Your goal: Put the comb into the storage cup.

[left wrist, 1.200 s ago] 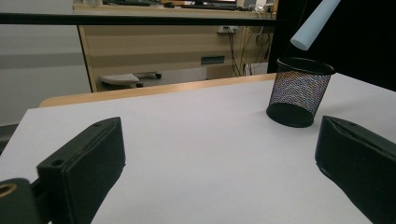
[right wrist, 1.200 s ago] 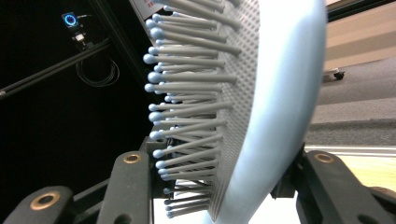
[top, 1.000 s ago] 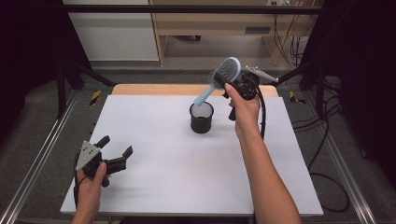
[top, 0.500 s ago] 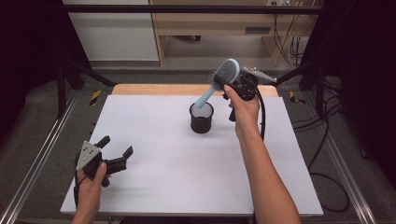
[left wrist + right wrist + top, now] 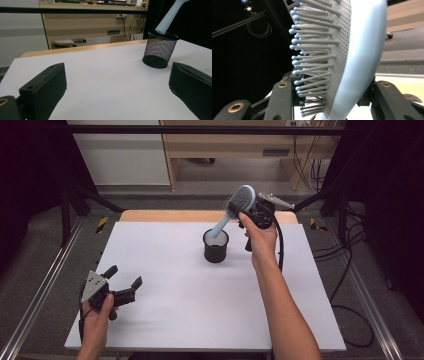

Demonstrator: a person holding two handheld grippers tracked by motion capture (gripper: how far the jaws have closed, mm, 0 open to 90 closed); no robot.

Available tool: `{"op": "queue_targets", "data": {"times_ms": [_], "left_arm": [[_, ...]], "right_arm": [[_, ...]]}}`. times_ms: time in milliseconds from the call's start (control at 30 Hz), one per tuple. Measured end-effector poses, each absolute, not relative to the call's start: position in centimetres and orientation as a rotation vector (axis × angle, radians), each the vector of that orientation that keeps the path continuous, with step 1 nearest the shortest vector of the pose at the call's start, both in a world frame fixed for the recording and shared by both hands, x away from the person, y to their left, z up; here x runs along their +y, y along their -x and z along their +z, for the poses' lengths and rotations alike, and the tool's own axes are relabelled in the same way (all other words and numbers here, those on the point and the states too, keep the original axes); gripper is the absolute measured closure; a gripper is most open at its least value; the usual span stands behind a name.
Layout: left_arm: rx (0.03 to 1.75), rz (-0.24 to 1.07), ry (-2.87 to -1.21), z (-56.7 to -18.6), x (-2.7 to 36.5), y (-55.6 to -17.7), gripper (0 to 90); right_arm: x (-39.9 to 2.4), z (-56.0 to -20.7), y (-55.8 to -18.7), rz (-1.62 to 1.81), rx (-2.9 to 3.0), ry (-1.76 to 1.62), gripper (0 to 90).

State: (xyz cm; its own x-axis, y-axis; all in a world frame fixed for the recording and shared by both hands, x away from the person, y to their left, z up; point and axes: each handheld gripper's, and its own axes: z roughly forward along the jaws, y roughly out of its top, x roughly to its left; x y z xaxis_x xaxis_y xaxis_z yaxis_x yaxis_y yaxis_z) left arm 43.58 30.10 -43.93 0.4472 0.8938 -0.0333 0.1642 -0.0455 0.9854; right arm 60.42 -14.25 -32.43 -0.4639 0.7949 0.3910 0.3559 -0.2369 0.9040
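A light blue hairbrush (image 5: 235,209) hangs tilted over a black mesh cup (image 5: 216,246) in the middle of the white table (image 5: 175,285), its handle end at the cup's mouth. My right gripper (image 5: 246,210) is shut on the brush's head. In the right gripper view the bristled head (image 5: 342,57) sits between the two jaws. My left gripper (image 5: 124,277) rests at the table's front left, open with nothing between its fingers. The left gripper view shows the mesh cup (image 5: 160,50) ahead to the right, with the brush handle (image 5: 168,17) above its rim.
A wooden strip (image 5: 165,216) runs along the table's far edge. Metal rails (image 5: 40,290) flank the table on both sides. A cable (image 5: 280,245) trails from the right gripper. Cabinets (image 5: 220,150) stand beyond the table.
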Motion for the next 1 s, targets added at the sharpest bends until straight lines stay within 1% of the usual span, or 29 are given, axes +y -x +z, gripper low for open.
{"op": "queue_targets", "data": {"times_ms": [1000], "left_arm": [[0.964, 0.767, -1.523, -43.94, 30.08, -43.6, 1.5]], "right_arm": [[-13.82, -33.27, -60.62, 1.695, 1.717, -1.374, 53.1]]}}
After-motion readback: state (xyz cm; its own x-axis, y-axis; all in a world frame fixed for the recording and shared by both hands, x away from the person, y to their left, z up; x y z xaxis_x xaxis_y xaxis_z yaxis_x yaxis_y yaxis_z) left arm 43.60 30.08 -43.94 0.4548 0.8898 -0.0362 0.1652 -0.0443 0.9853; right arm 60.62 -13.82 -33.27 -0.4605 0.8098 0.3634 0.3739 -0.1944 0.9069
